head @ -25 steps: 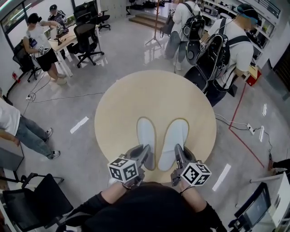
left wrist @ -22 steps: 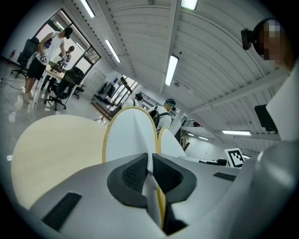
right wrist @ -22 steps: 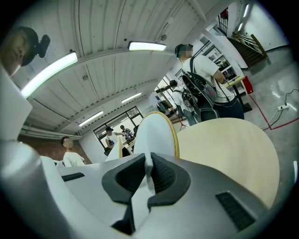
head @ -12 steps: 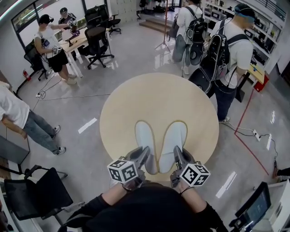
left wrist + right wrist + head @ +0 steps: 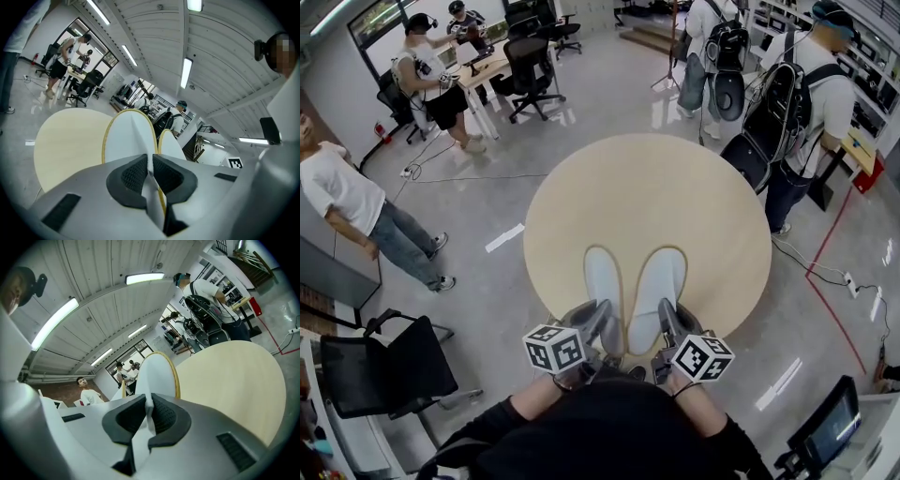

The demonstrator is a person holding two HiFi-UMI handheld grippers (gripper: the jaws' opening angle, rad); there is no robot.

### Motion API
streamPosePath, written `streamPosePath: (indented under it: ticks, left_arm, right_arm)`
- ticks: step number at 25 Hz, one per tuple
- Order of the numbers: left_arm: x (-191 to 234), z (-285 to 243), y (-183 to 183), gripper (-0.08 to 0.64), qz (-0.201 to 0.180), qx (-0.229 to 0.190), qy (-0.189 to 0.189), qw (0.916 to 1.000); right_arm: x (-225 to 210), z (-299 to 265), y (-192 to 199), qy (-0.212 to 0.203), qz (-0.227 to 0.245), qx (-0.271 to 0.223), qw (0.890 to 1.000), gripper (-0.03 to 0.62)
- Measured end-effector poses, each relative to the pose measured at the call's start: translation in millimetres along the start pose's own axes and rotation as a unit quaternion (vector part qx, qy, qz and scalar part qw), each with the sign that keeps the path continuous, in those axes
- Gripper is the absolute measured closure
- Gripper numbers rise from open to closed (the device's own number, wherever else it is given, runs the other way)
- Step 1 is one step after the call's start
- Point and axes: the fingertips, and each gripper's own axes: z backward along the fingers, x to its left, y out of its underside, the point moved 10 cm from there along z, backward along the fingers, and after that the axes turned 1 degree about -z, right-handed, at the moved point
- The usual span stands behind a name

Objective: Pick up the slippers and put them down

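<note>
While we look down from the head view, two white slippers with thin tan rims show side by side over the near half of a round, pale wooden surface (image 5: 647, 187), toes pointing away from us. The left slipper (image 5: 602, 279) and the right slipper (image 5: 661, 279) are close but apart, with the heels nearer each other than the toes. We cannot tell whether they rest on the surface or hang just above it.

The left hand-held gripper (image 5: 602, 319) reaches in at the heel of the left slipper, and the right hand-held gripper (image 5: 666, 317) does the same at the heel of the right one. Their marker cubes (image 5: 554, 348) sit just in front of our dark sleeves.

In the left gripper view, the ribbed black pads (image 5: 132, 174) are clamped on the thin heel edge of the left slipper (image 5: 129, 138), which runs out ahead of the jaws, with the other slipper just beside it. In the right gripper view, the jaws are likewise pinched tight on the heel of the right slipper (image 5: 157, 373), and the surface (image 5: 229, 385) spreads out to the right.

Around the surface we see a glossy grey floor (image 5: 581, 94), a black chair (image 5: 389, 366) and several people standing, one wearing a backpack (image 5: 773, 98).
</note>
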Motion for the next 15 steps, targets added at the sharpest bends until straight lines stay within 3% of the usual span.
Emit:
streamPosePath:
  ticks: [15]
  left_arm:
    - [15.5,23.6,7.3,0.526,0.019,-0.028,-0.047,0.9983]
  right_arm:
    - [8.0,-22.7,15.8,-0.044,0.003,0.032,0.999,0.56]
